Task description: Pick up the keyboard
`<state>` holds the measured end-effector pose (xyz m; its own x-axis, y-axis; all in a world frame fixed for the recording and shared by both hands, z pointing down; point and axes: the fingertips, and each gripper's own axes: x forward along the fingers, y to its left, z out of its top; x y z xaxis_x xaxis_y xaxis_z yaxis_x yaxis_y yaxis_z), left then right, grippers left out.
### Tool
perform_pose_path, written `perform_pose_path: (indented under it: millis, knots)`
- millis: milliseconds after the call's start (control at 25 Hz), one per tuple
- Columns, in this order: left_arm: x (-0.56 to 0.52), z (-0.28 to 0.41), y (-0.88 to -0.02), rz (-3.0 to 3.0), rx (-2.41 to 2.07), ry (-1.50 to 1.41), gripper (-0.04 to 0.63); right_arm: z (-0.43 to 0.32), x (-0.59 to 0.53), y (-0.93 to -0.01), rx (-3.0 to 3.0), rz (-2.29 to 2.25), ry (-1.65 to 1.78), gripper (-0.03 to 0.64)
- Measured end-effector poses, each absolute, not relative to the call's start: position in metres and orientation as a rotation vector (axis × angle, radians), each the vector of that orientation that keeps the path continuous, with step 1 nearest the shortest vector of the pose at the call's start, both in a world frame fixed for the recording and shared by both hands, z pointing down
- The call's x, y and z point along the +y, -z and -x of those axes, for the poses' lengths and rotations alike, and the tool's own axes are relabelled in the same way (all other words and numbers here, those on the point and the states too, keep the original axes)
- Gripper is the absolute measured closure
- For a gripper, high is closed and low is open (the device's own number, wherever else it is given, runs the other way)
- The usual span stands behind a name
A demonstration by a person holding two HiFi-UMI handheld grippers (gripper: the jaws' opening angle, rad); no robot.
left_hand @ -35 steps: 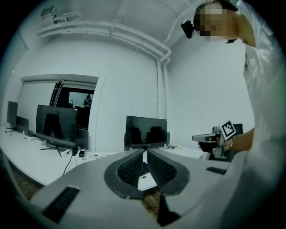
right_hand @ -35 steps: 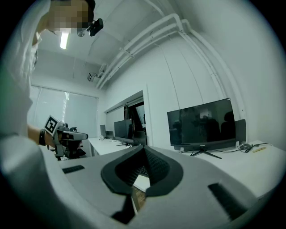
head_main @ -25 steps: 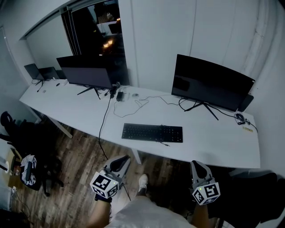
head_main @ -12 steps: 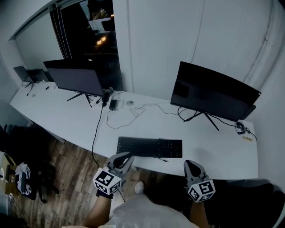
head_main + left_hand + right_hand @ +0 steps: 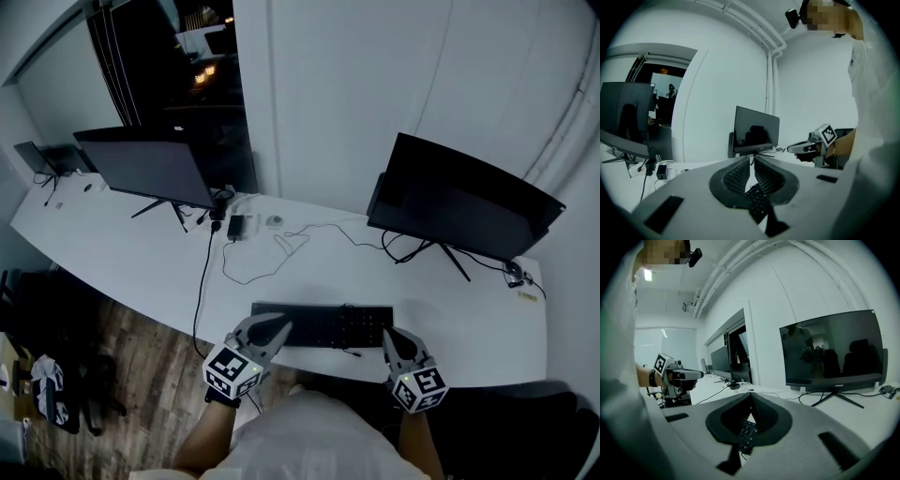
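While the black keyboard [image 5: 328, 325] lies flat near the front edge of the white desk [image 5: 131, 253], nearer the right monitor [image 5: 469, 202] than the left monitor [image 5: 145, 164], the left gripper [image 5: 279, 327] hangs at its left end and the right gripper [image 5: 391, 337] at its right end. Both pairs of jaws are clenched on nothing, with keys showing just beneath their tips
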<state>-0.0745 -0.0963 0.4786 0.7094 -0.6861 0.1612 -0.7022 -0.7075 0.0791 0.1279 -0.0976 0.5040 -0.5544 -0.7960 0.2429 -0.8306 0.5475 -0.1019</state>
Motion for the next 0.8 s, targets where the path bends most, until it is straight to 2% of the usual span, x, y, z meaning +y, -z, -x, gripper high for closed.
perform_pose_path:
  millis: [560, 640, 800]
  knots:
    - [-0.138, 0.084, -0.512, -2.777, -0.988, -0.233, 0.566, -0.086, -0.137, -0.541, -2.531, -1.324, -0.394, 0.612]
    - [-0.140, 0.079, -0.520, -2.777, -0.959, -0.248, 0.566, -0.080, -0.137, -0.551, -2.525, -1.284, -0.423, 0.570]
    - [-0.143, 0.064, -0.535, -2.783, -0.888, -0.296, 0.566, -0.072, -0.142, -0.570, -2.490, -1.237, -0.469, 0.551]
